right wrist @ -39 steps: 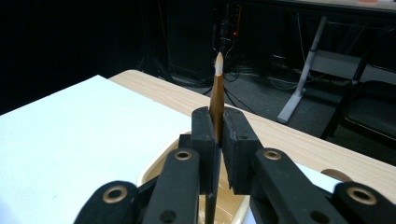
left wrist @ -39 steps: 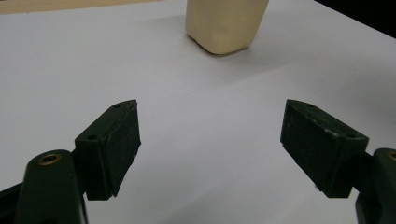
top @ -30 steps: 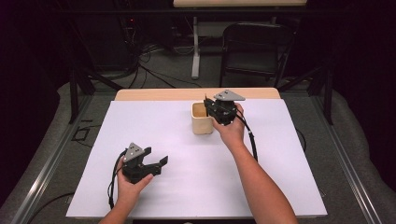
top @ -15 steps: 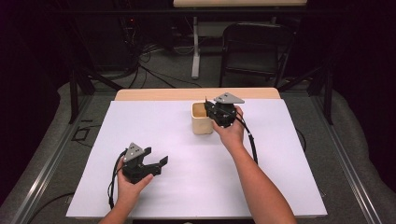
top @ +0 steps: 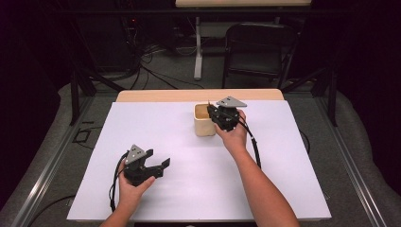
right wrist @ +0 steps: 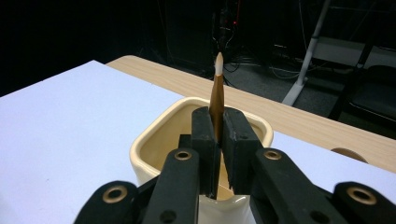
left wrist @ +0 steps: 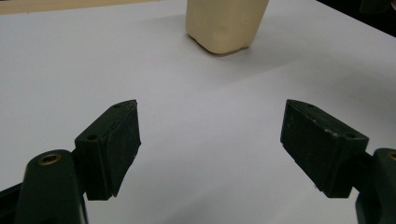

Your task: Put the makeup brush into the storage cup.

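- Right gripper (right wrist: 217,140) is clamped on a thin brown pencil-like stick (right wrist: 216,100) with a pale tip, jaws pinched tight on its shaft, right above the mouth of the cream square cup (right wrist: 154,140).
- From the high view, that gripper (top: 222,117) sits at the cup's (top: 204,126) right rim, toward the far middle of the white table sheet (top: 179,142).
- Left gripper (left wrist: 210,149) idles with jaws spread wide and nothing between them, parked near the person's edge (top: 158,166), well apart from the cup (left wrist: 224,23).
- Judged step: the stick is being set into the cup, its lower end apparently inside.
- Next move, by that reading: lower it a touch, keep it inside the rim, then open the jaws so it leans against a wall without tipping the cup.
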`<state>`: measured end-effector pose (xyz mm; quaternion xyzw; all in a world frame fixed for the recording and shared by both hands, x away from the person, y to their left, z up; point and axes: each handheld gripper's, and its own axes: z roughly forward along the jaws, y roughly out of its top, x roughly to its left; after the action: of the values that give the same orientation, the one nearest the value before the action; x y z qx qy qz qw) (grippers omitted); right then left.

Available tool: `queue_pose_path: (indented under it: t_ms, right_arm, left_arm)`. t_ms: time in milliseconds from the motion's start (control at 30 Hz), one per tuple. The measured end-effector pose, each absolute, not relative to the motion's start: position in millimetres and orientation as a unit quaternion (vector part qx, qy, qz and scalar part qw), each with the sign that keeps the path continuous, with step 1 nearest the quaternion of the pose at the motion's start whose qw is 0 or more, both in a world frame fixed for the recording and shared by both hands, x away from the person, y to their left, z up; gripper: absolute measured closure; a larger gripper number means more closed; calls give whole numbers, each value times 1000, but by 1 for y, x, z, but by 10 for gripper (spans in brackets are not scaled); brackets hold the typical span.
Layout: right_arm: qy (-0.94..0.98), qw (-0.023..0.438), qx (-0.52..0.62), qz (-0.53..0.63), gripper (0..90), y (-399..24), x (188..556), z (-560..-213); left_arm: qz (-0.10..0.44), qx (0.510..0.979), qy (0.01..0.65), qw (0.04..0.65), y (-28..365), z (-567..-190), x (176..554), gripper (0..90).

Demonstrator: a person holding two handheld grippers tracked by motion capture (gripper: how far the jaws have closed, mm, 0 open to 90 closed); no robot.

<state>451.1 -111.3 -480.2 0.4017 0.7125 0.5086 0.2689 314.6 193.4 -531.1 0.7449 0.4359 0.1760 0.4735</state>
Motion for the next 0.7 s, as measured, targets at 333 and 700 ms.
queue_pose_path:
  t_ms: [333, 700]
  right_arm:
    - [716, 268, 401, 505, 837, -111, 450, -484]
    - [719, 268, 399, 502, 837, -109, 451, -485]
  left_arm:
    - [176, 745, 436, 473, 193, -531, 315, 200]
    - [176, 745, 436, 474, 194, -531, 315, 200]
